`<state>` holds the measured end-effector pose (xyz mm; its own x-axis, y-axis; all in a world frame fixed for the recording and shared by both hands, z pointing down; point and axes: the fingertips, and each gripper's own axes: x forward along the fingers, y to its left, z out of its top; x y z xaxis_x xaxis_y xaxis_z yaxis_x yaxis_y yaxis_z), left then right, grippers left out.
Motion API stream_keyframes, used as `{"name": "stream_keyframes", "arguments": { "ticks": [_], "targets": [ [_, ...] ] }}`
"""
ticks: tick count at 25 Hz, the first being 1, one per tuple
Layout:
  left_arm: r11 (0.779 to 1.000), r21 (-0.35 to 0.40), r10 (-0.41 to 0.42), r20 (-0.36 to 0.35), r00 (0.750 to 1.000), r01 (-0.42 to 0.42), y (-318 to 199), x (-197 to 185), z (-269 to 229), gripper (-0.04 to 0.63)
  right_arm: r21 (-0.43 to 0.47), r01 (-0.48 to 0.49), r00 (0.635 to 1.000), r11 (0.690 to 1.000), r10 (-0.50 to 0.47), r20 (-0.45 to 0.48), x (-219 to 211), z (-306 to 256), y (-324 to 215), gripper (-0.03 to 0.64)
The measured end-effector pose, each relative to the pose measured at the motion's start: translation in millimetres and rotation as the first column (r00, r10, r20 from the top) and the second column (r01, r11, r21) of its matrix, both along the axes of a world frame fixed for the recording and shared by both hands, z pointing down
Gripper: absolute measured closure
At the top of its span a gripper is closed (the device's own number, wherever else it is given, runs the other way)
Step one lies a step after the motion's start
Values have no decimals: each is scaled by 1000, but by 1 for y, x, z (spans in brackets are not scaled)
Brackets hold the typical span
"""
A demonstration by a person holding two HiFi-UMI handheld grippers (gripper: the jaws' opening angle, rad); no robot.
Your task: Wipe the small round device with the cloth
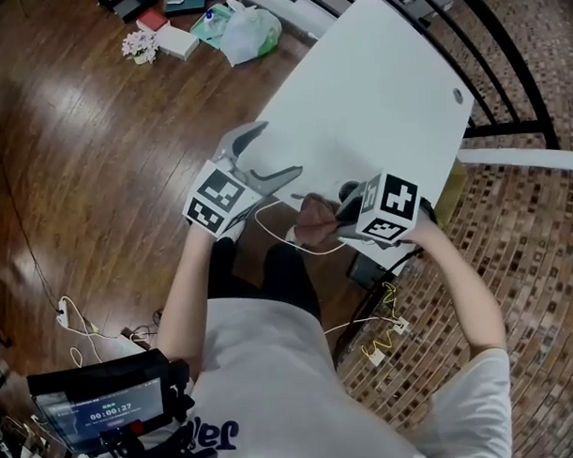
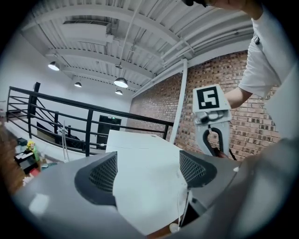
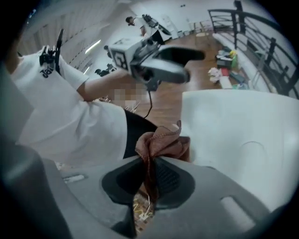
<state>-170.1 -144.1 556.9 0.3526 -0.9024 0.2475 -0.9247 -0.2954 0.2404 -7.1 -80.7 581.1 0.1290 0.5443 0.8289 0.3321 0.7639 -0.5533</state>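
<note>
My right gripper (image 1: 341,220) is shut on a crumpled brown cloth (image 1: 314,220) over the near edge of the white table (image 1: 375,89). In the right gripper view the cloth (image 3: 161,142) bunches out above the closed jaws of that gripper (image 3: 149,175). My left gripper (image 1: 279,150) stands open just left of the cloth, above the table edge, with only table top showing between its jaws in the left gripper view (image 2: 148,170). A thin white cable (image 1: 285,231) loops off the table edge below both grippers. It ends in a small white round piece (image 2: 174,228). I cannot make out the small round device clearly.
A black railing (image 1: 506,65) runs along the table's far side. On the wooden floor at the far left lie a plastic bag (image 1: 247,32), boxes (image 1: 177,41) and a small bunch of flowers (image 1: 139,45). Loose cables (image 1: 79,320) lie on the floor near my legs.
</note>
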Motion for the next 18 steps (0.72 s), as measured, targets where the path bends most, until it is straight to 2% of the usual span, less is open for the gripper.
{"name": "stream_keyframes", "arguments": {
  "ticks": [2, 3, 5, 7, 9, 12, 15, 18],
  "targets": [
    [1000, 6, -5, 6, 1000, 5, 1, -2, -1, 147, 12, 82, 995, 997, -81, -63, 16, 15, 14, 581],
    [1000, 9, -9, 12, 1000, 9, 1, -4, -1, 148, 54, 106, 992, 993, -102, -73, 18, 25, 11, 581],
    [1000, 6, -14, 17, 1000, 14, 3, -7, -1, 148, 196, 110, 994, 975, -102, -50, 8, 41, -14, 581],
    [1000, -1, -18, 20, 1000, 18, 5, -10, -2, 148, 345, 65, 998, 937, -70, 0, -14, 46, -47, 581],
    [1000, -4, -24, 21, 999, 24, 8, -13, -2, 149, 448, 9, 999, 894, -29, 38, -33, 45, -80, 581],
    [1000, 0, -31, 19, 999, 31, 9, -15, -1, 149, 539, -52, 999, 841, 39, 35, -40, 52, -132, 581],
    [1000, 5, -19, 21, 1000, 19, 6, -13, -4, 149, 557, -165, 984, 814, 176, 35, -23, 65, -175, 581],
    [1000, 6, 0, 22, 1000, 0, 5, -8, -7, 149, 547, -303, 941, 780, 337, 41, 7, 73, -199, 581]
  ]
}}
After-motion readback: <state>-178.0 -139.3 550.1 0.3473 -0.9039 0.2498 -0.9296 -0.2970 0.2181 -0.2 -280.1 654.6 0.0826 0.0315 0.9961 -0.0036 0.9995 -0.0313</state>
